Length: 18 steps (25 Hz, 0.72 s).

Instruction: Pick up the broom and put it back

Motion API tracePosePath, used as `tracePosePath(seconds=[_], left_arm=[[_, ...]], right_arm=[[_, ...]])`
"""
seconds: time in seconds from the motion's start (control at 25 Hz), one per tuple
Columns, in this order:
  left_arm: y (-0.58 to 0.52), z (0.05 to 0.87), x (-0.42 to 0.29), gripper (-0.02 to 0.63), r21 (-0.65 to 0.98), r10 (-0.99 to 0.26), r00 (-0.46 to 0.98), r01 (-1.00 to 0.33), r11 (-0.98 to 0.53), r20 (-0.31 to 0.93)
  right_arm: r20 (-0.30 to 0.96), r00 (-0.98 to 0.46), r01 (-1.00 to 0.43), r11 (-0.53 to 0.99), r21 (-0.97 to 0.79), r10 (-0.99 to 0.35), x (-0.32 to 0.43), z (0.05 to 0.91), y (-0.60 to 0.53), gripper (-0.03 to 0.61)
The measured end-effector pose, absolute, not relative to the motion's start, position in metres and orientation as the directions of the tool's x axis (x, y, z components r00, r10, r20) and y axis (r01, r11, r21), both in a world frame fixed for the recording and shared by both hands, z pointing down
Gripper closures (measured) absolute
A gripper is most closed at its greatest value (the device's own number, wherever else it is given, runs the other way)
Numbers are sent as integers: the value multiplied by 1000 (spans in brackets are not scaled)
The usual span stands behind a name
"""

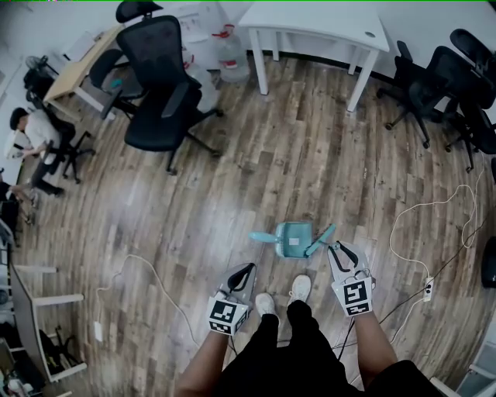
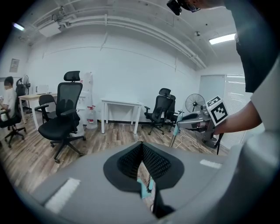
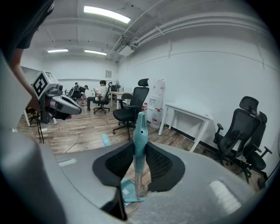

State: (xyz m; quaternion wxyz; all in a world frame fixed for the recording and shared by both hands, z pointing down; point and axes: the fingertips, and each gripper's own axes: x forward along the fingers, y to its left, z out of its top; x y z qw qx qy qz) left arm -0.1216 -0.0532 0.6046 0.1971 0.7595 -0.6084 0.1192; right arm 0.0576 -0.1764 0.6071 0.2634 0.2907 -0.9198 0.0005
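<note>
Wood floor, white table, blk office chairs, white walls.

Right tongs clamped on teal broom handle, office chair behind

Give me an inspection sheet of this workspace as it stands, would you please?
Surface: wood plank floor.
Job's things: broom, teal handle, with its lower end at the teal dustpan on the floor.
Clutter: water jugs by the wall.
Grippers: right gripper shut on the broom handle; left gripper jaws together, empty.
Cables: white cable with power strip to the right; second white cable to the left.
Surroundings: black office chair, white table, seated person.
</note>
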Motion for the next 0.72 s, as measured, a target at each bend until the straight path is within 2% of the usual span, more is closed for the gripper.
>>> tracePosePath(seconds=[0.32,0.48,0.72], left_arm=[[-50,623,-102,598,185,-846,264,-962,-199,463],[-52,628,-103,598,186,-854,259,-963,-194,452],[-43,644,-108,598,203,-828,254,-964,-173,499]], right_arm=[[568,-647,-508,843,177,-509,68,645,-175,486],[616,-614,-484,852,200,-494,74,666,-172,485],[659,-572,-460,856,235,-488,79,688,-165,483]])
